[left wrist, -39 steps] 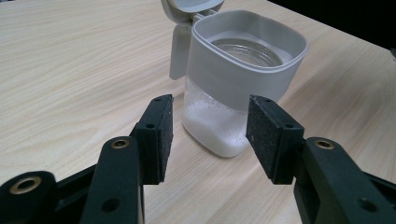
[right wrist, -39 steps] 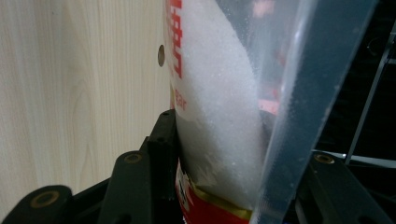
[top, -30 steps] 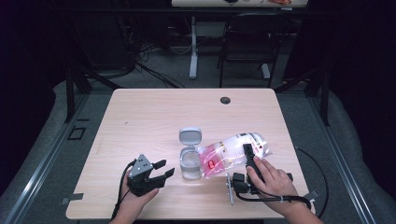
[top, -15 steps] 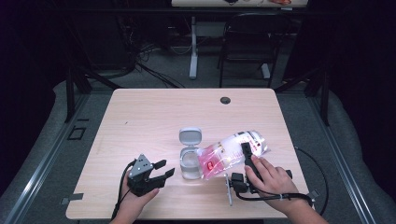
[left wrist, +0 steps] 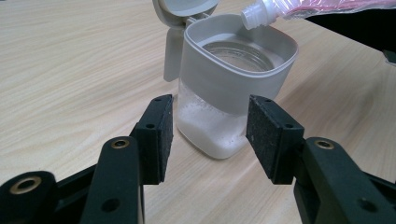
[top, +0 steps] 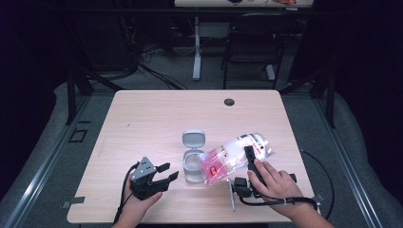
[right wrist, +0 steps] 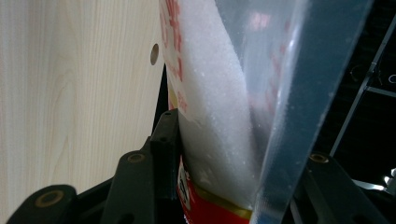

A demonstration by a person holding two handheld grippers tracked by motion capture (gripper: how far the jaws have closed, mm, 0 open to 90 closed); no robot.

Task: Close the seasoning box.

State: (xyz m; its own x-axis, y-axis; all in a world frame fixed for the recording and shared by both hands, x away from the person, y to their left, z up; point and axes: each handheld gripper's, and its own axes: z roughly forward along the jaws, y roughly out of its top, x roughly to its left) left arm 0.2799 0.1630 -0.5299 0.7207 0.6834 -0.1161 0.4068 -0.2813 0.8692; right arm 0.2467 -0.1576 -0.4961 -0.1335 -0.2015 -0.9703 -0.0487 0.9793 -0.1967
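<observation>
A clear square container (top: 193,168) with a grey collar and a flipped-back grey lid (top: 193,138) stands on the table, with white granules in its lower part (left wrist: 210,130). My left gripper (top: 168,171) rests just to its left, open (left wrist: 210,135); the pads sit a little short of the container and do not touch it. My right gripper (top: 247,156) is shut on a clear pouch with red print (top: 230,156), which holds white granules (right wrist: 219,102). The pouch is tilted, and its white spout (left wrist: 254,17) hangs over the container's rim.
The wooden table (top: 157,118) has a dark cable hole (top: 229,102) near its far edge. A cable (top: 325,178) loops off the table's right side. A chair (top: 252,42) and a desk leg stand beyond the table on grey floor.
</observation>
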